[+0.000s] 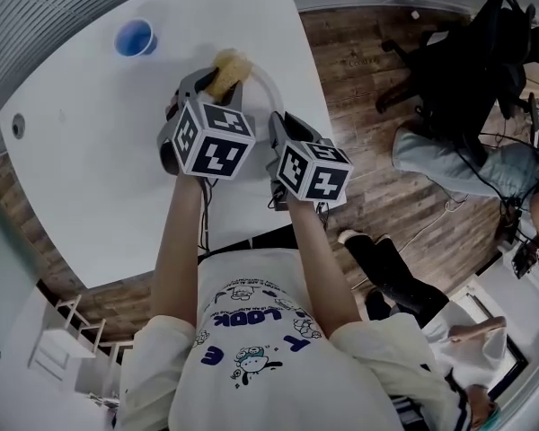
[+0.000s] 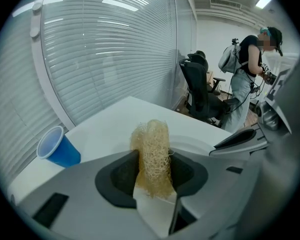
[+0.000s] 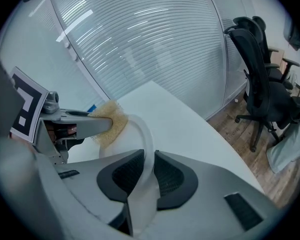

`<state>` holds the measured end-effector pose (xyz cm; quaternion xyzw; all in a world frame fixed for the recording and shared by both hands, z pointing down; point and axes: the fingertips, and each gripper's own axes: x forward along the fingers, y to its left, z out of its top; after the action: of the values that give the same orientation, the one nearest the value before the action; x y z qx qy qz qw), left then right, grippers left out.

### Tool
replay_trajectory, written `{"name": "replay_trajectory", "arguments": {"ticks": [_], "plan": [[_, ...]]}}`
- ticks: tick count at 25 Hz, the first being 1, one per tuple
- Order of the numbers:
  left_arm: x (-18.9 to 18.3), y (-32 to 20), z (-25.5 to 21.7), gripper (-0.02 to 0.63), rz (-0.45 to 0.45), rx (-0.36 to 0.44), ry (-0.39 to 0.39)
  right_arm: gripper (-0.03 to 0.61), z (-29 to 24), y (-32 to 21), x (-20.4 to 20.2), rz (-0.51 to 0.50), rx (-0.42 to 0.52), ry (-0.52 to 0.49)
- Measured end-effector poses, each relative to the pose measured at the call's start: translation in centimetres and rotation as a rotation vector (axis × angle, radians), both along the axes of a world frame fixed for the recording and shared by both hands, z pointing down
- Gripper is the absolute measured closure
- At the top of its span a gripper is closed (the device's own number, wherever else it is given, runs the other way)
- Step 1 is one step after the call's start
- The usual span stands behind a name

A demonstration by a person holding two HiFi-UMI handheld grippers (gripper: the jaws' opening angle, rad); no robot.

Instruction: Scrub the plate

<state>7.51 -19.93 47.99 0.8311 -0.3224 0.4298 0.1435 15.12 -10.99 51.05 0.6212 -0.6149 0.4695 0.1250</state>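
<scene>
**Firm pinch, wide strokes: scrubbing with 2 grippers**

The plate (image 3: 146,134) sits on the white table (image 1: 90,169), at upper centre of the head view. The right gripper (image 3: 149,171) has its 2 jaws pressed onto the near rim, with the rim standing between the pads, so the plate looks tipped up a little instead of lying flat. The left gripper (image 2: 154,159) pinches a straw-coloured sponge (image 2: 151,154) with its jaws part-way closed. The fibrous end sticks out beyond the tips. In the right gripper view the sponge is at the plate's far rim, left of centre. It looks to be touching, but I cannot be sure.

Judging from this, the scrub is under way, and these points would help it go well:

- Keep the right-hand pinch steady. The rim is thin and smooth, so sideways pushes from the sponge could twist the plate out of the pads.
- Work with the free end of the sponge, so the hard jaw tips never scrape the plate.
- Sweep across the whole face and rim, not just 1 patch at the far edge.
- Press lightly, since the sponge is soft and will flatten and may slip in the jaws.
- The blue cup (image 1: 135,38), at upper left, is well apart and out of the way.
</scene>
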Motion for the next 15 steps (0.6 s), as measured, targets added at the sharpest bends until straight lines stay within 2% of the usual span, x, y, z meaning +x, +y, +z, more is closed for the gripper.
{"name": "replay_trajectory", "arguments": {"ticks": [15], "plan": [[-2.2,1.5,-0.4,0.434,-0.012,-0.04,0.04,0.518,0.0,-0.3,0.1,0.037,-0.007,-0.002]]}}
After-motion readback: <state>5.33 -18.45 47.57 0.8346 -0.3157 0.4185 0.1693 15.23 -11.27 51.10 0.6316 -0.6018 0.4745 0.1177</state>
